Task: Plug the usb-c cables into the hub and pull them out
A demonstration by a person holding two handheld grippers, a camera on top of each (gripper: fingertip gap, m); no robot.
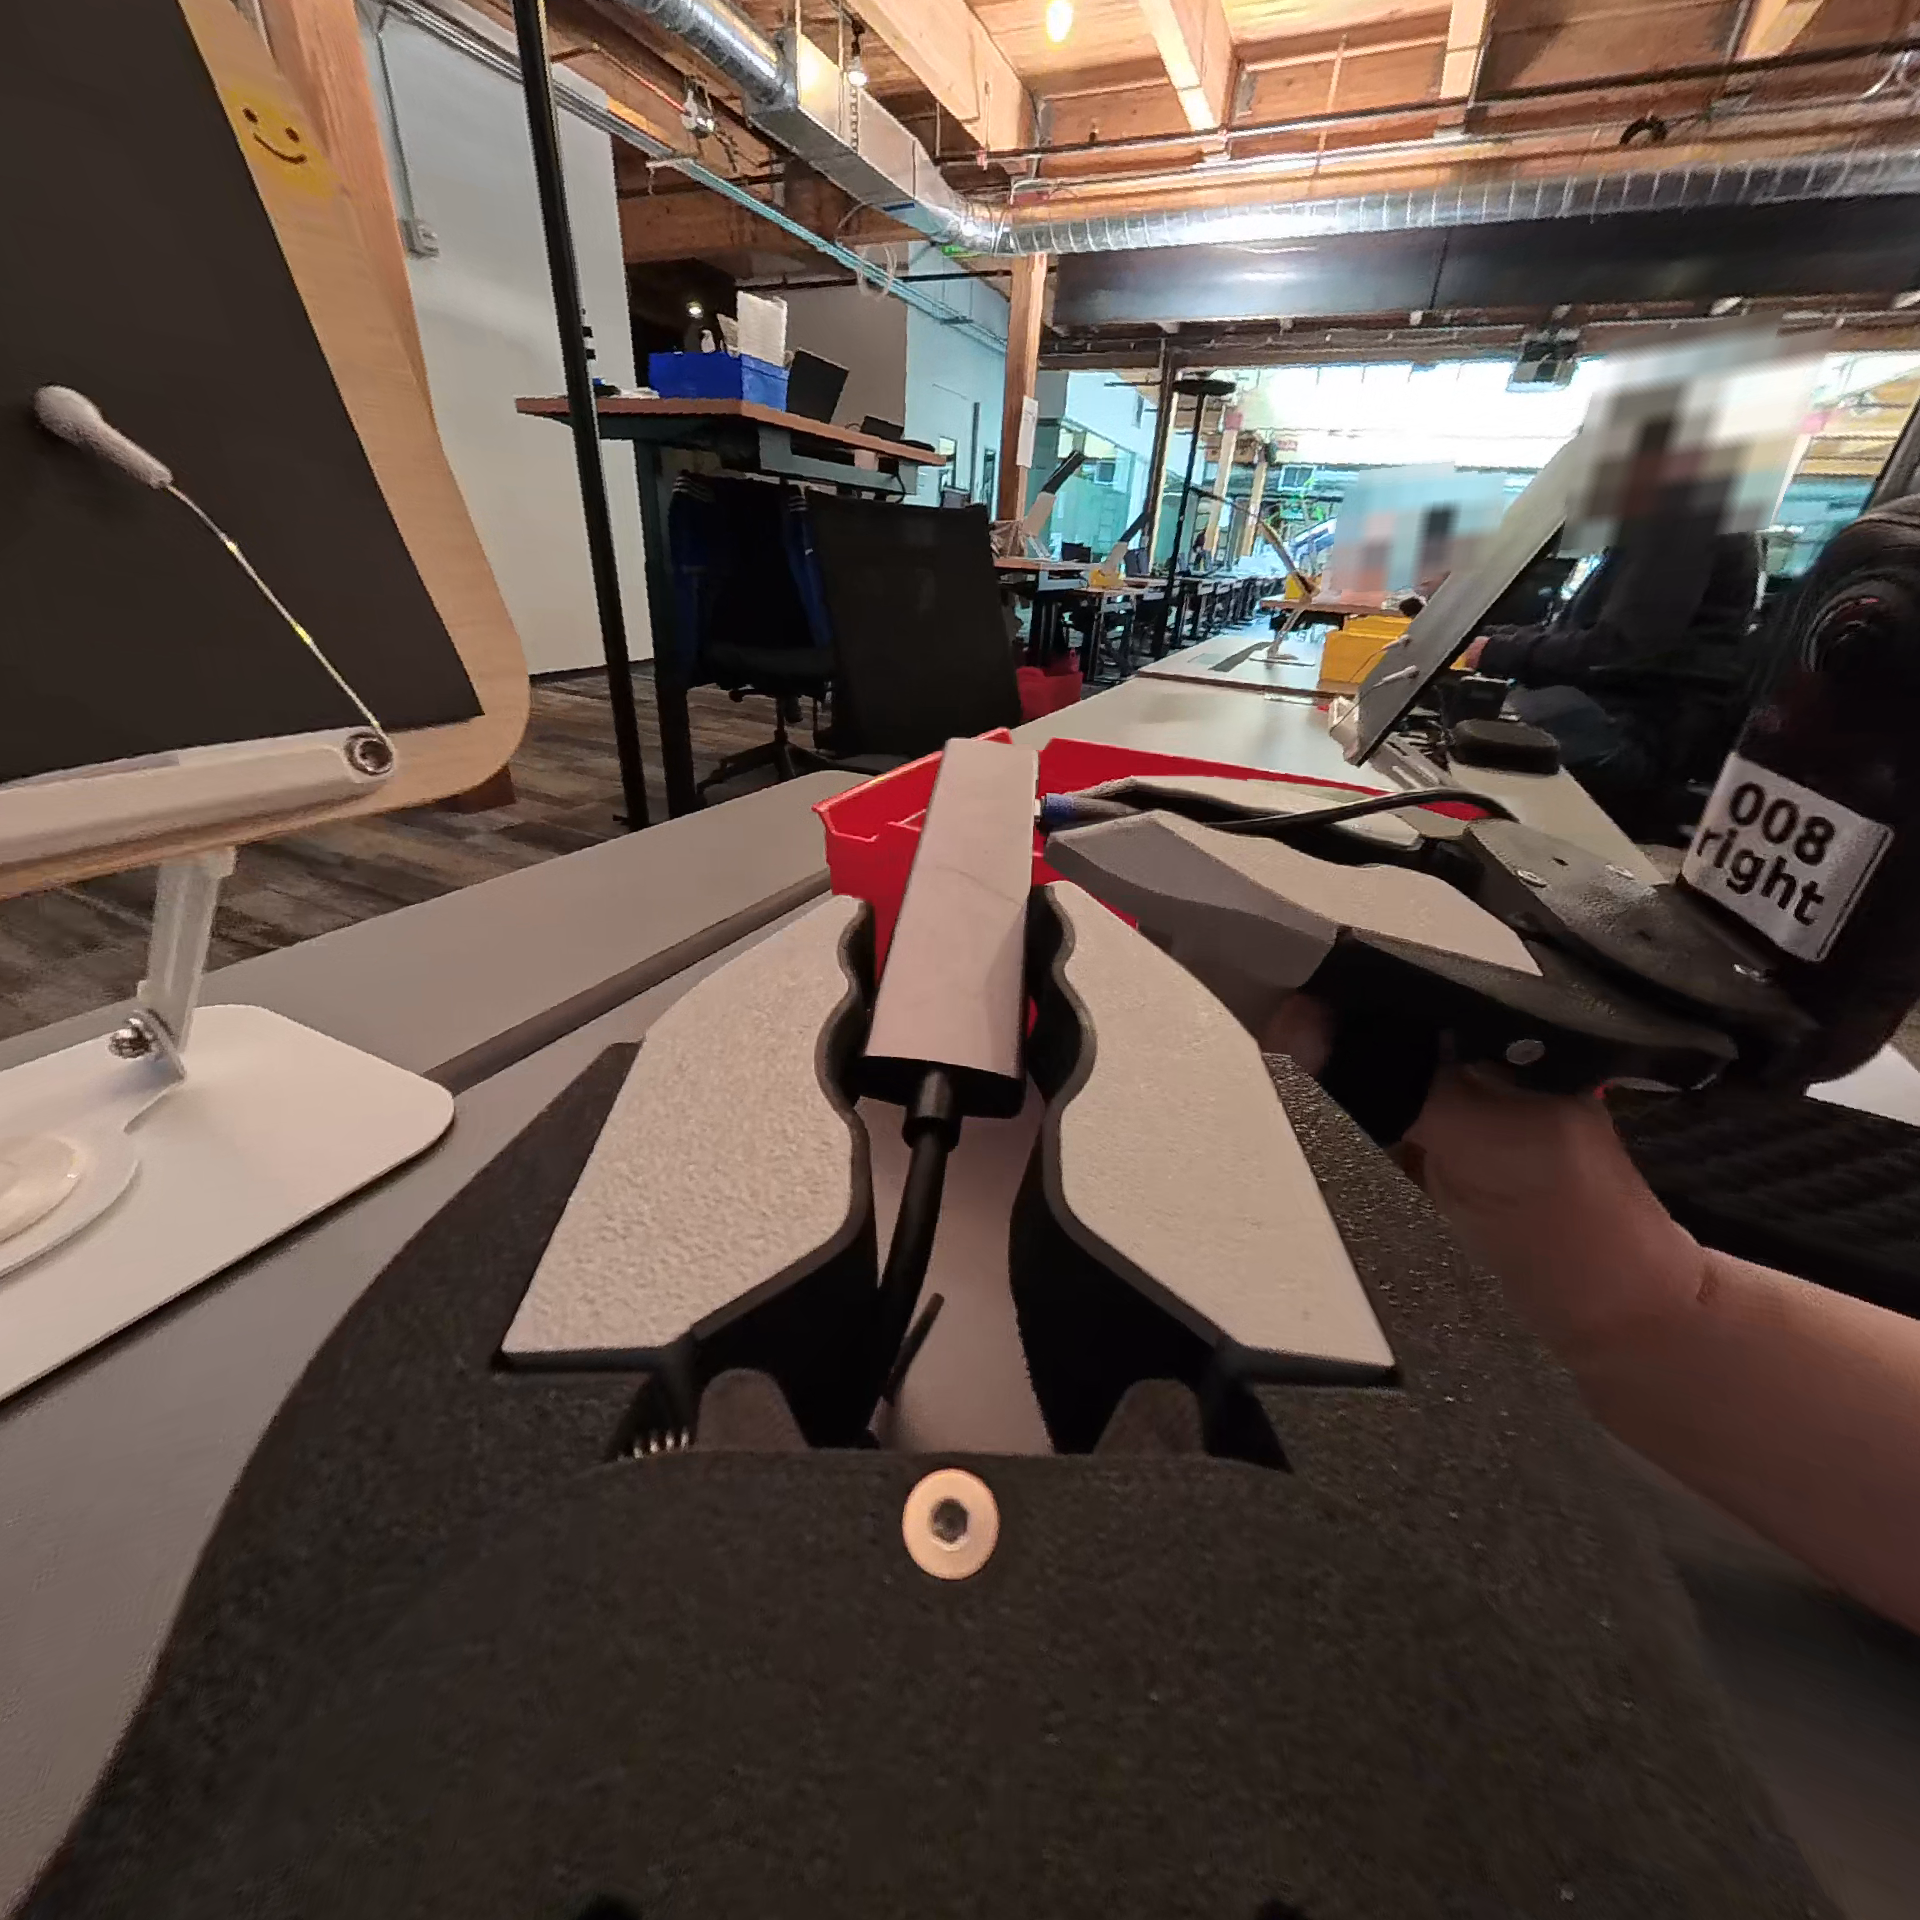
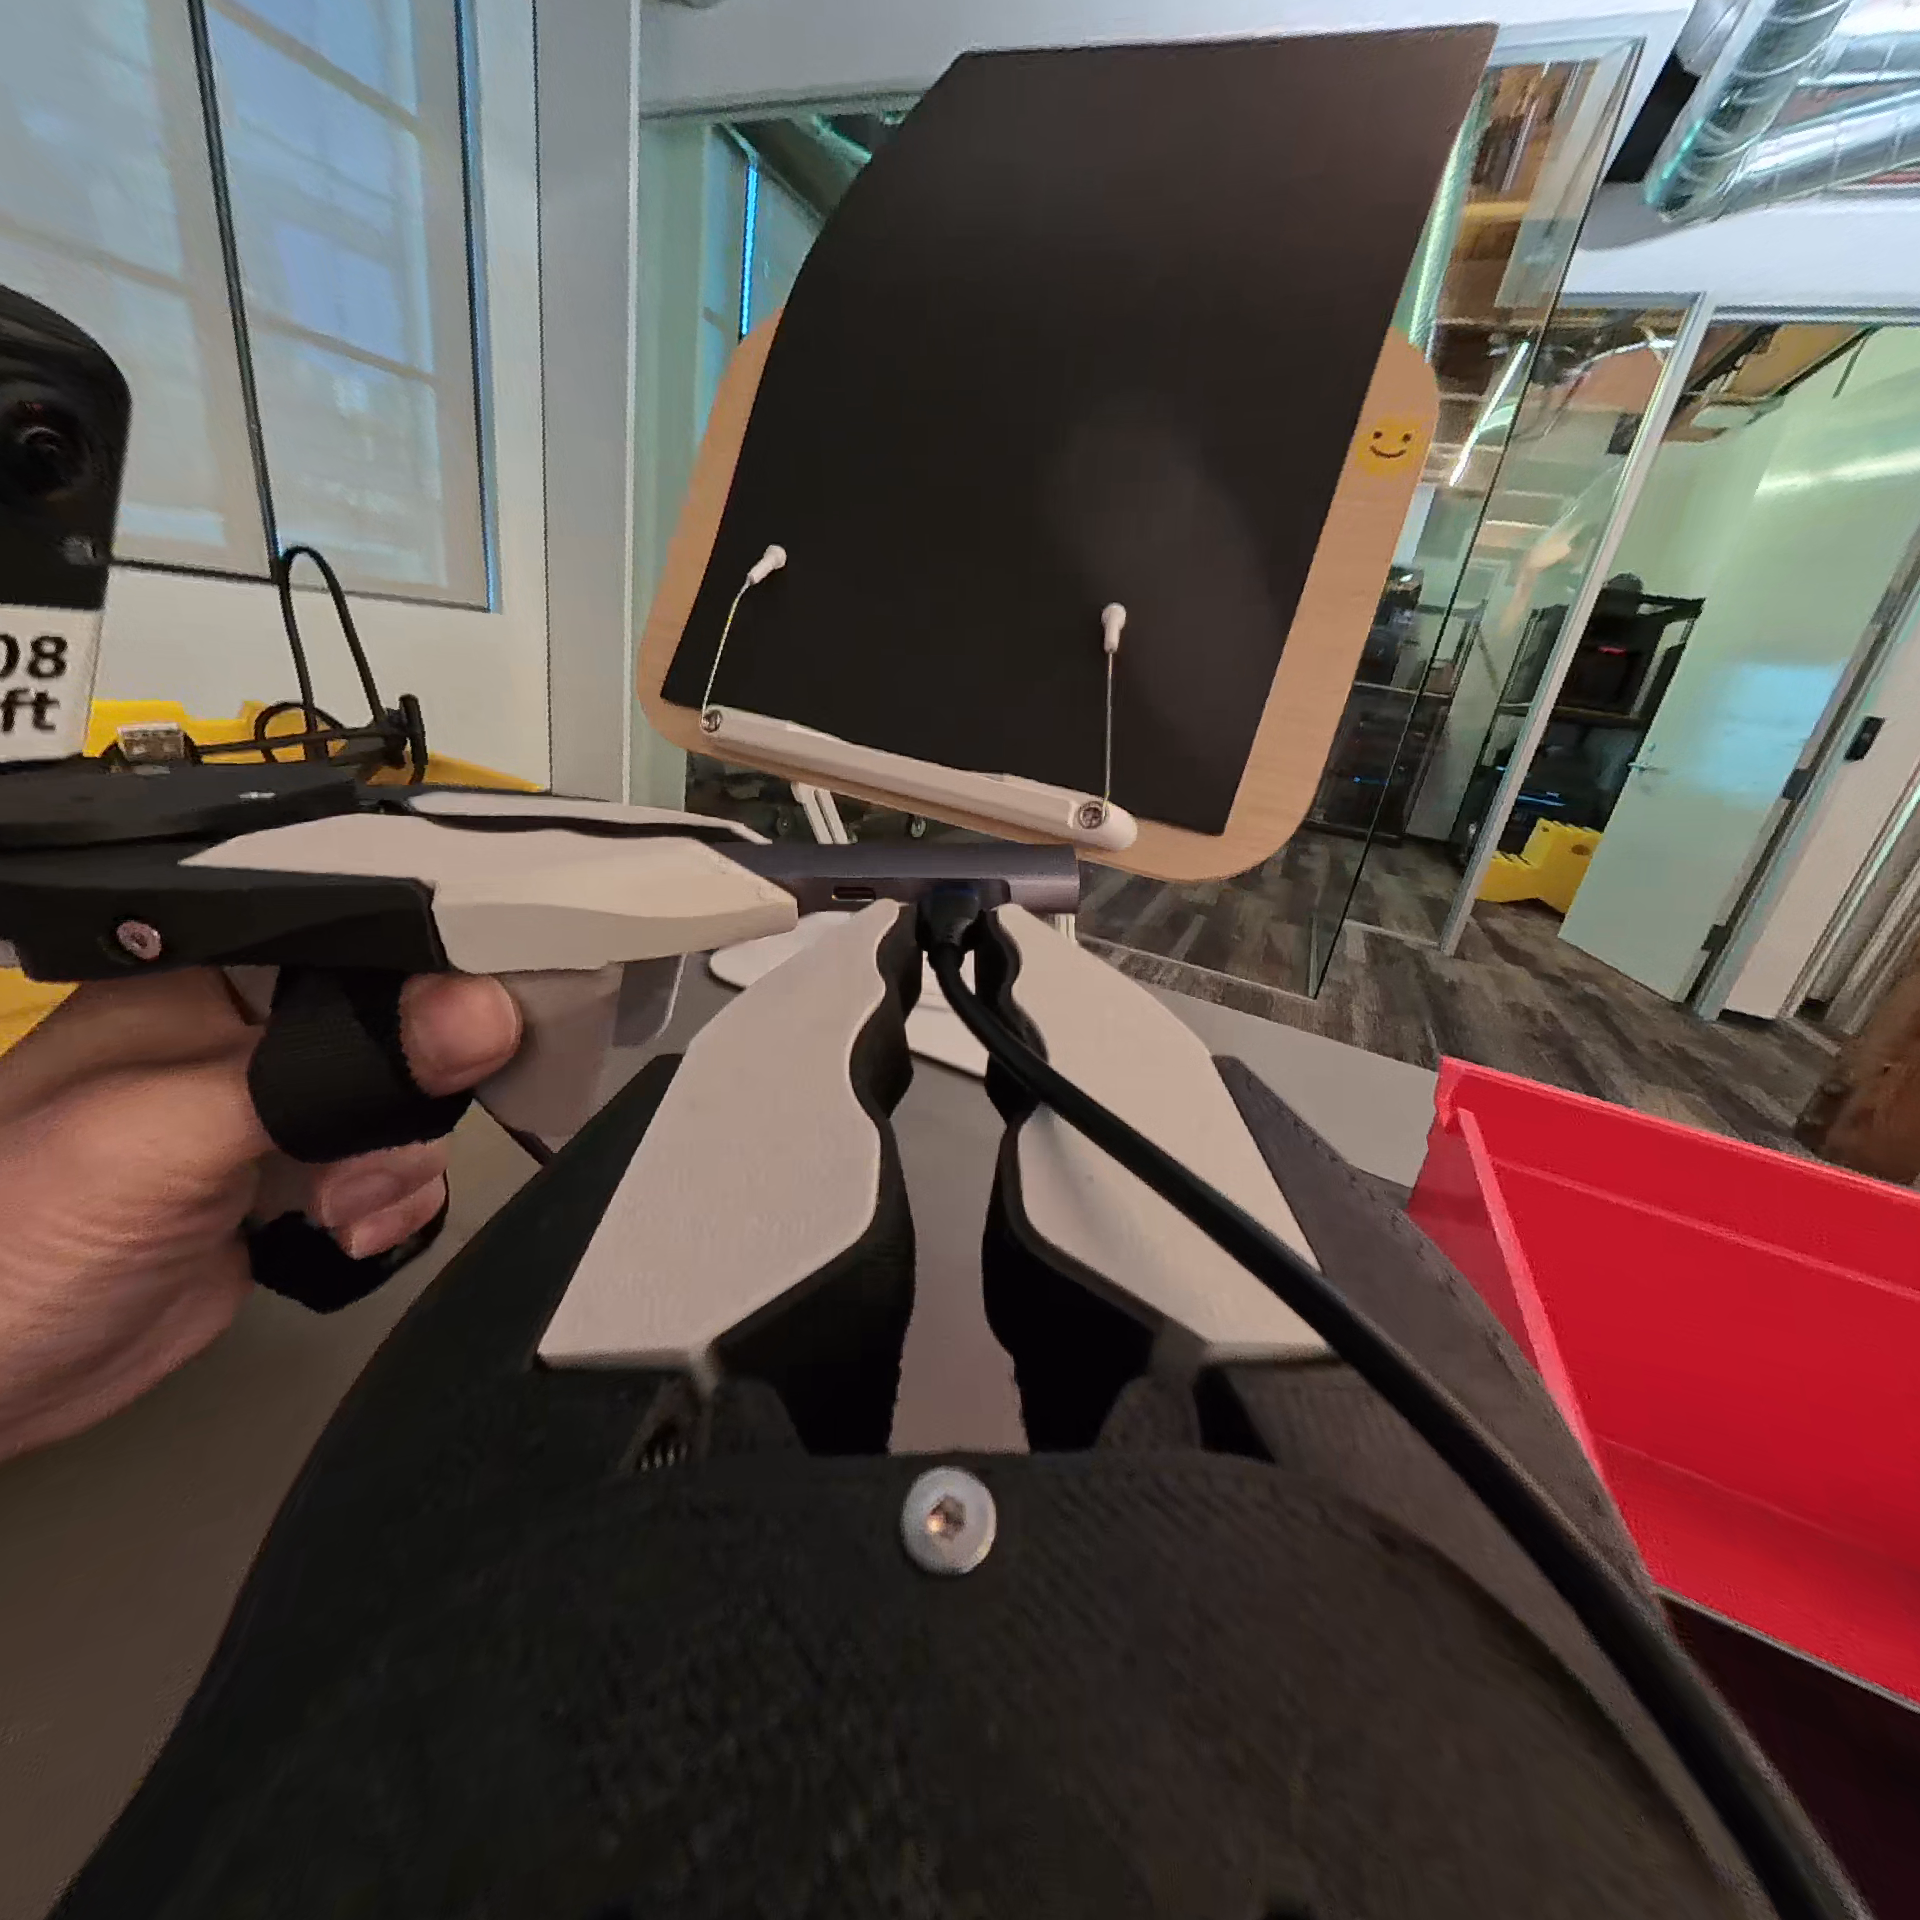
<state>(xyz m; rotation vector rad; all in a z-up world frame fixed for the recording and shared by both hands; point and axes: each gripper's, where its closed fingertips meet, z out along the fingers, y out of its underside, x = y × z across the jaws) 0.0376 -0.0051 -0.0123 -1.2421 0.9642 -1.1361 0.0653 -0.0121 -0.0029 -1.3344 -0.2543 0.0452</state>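
My left gripper (image 1: 951,912) is shut on a long grey hub (image 1: 966,862) and holds it above the table. The hub's own black lead (image 1: 914,1195) runs back between the fingers. My right gripper (image 2: 948,920) is shut on the plug (image 2: 948,902) of a black USB-C cable (image 2: 1195,1174). The plug's blue-ringed tip meets the side of the hub (image 2: 997,862); how deep it sits is hidden. An empty port (image 2: 857,894) shows beside it. In the left wrist view the right gripper (image 1: 1070,831) comes in from the right. In the right wrist view the left gripper (image 2: 769,883) comes in from the left.
A red bin (image 1: 883,831) stands just behind the hub and shows at the right in the right wrist view (image 2: 1662,1299). A wooden book stand with a black board (image 2: 1039,468) on a white base (image 1: 208,1143) stands at the left. A person (image 1: 1621,644) sits far right. The grippers are tip to tip, or close to it.
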